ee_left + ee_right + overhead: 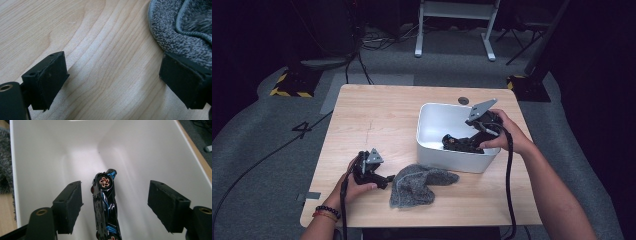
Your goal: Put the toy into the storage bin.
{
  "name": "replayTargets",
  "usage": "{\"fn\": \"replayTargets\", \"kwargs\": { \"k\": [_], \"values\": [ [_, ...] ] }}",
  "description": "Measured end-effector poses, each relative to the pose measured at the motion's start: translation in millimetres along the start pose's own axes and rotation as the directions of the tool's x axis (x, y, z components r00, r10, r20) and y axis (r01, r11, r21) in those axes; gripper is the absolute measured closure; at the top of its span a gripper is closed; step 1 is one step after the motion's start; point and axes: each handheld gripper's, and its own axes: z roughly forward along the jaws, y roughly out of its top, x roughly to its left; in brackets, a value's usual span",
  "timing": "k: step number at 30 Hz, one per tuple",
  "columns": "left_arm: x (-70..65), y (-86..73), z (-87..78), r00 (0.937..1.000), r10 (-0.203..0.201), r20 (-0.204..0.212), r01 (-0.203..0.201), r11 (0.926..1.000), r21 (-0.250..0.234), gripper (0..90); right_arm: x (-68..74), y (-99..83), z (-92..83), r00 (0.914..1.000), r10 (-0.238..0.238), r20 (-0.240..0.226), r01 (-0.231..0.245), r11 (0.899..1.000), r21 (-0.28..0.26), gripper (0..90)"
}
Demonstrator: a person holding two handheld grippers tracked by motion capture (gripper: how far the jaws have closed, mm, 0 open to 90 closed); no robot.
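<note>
Toy car (105, 207) lies on its side between your right gripper's (115, 205) wide-open jaws, untouched, inside the white bin (432, 137). Your left gripper (113, 80), open and empty, rests left of that bin, beside the grey knitted cloth (417, 185).

Wooden table (377, 115), grey carpet floor (257, 165), white desk frame (457, 15)

Black-blue toy car (105, 205), white bin (140, 152)

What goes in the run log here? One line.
right gripper: open, in bin | car: released | left gripper: open by cloth
</note>
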Motion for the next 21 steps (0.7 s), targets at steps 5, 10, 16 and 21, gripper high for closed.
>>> {"fn": "replayTargets", "kwargs": {
  "k": [5, 10, 16, 21],
  "values": [
    [0.0, 0.0, 0.0, 1.0000, 0.000, 0.000, 0.000, 1.0000, 0.000, 8.2, 1.9, -1.2, -9.1, 0.9982, 0.036, 0.049, -0.034, 0.998, -0.044, 26.0],
    [-0.2, -0.1, -0.1, 1.0000, -0.001, -0.001, 0.001, 1.0000, 0.000, 8.3, 3.4, -4.5, -20.1, 0.9966, 0.042, 0.072, -0.034, 0.994, -0.102, 24.3],
    [-0.2, -0.1, 0.0, 1.0000, -0.001, -0.001, 0.001, 1.0000, 0.000, 8.3, 4.6, -13.1, -33.4, 0.9906, 0.081, 0.110, -0.062, 0.984, -0.164, 23.5],
    [-0.2, -0.1, 0.0, 1.0000, -0.001, -0.001, 0.001, 1.0000, 0.000, 8.3, 7.8, -18.4, -41.8, 0.9873, 0.086, 0.133, -0.062, 0.982, -0.178, 23.5]
  ]
}}
